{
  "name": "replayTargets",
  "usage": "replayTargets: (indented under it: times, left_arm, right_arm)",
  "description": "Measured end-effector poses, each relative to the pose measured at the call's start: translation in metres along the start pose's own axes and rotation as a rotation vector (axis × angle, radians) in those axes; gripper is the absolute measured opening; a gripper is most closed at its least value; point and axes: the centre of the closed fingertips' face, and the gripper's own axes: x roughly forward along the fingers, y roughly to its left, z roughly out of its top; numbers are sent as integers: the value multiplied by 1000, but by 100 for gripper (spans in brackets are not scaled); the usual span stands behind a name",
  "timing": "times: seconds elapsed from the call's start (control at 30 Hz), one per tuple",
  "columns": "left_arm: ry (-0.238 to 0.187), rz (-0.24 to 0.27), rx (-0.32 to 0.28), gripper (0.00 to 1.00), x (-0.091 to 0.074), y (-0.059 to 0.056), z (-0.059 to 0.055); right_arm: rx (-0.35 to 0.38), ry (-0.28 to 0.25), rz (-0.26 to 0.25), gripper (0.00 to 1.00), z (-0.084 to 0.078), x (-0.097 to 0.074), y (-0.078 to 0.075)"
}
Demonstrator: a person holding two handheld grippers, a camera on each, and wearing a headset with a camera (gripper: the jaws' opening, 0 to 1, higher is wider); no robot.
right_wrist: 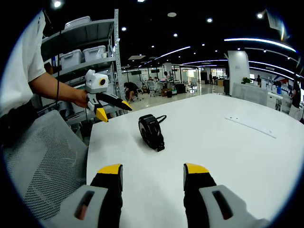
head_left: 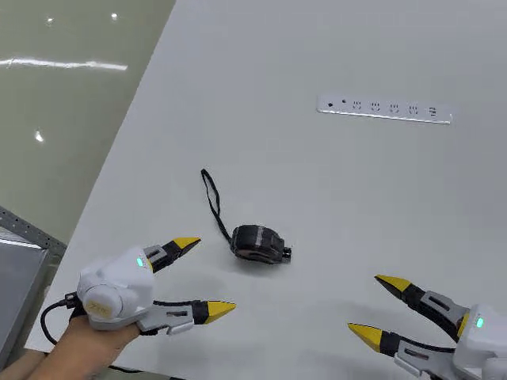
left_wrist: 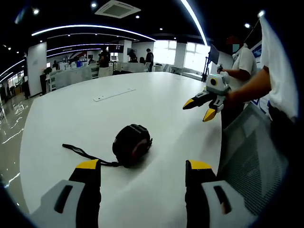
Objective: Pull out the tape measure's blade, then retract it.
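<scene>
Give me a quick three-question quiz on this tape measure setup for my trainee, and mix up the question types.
1. True or false: the blade of the tape measure is pulled out.
2. Multiple choice: the left gripper is A) shut on the tape measure, B) open and apart from it, C) shut, holding nothing.
3. Short answer: in the head view, what long white thing lies on the table beyond the tape measure?

Key: 1 false; 2 B; 3 the power strip.
</scene>
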Motion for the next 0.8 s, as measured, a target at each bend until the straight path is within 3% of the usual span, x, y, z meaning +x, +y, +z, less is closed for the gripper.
replayTargets:
  times: [0.13,0.57,0.8]
  left_arm:
    - [-1,-35,13,70,4,2,3]
    - [77,-112,78,66,24,6,-7]
    - [88,-136,98,66,35,11,-3]
  right_arm:
    - [-8,-4,19,50,0,7,0]
    - [-23,8,61,49,-4,26,-6]
    - [-31,19,79,48,-7,32,-9]
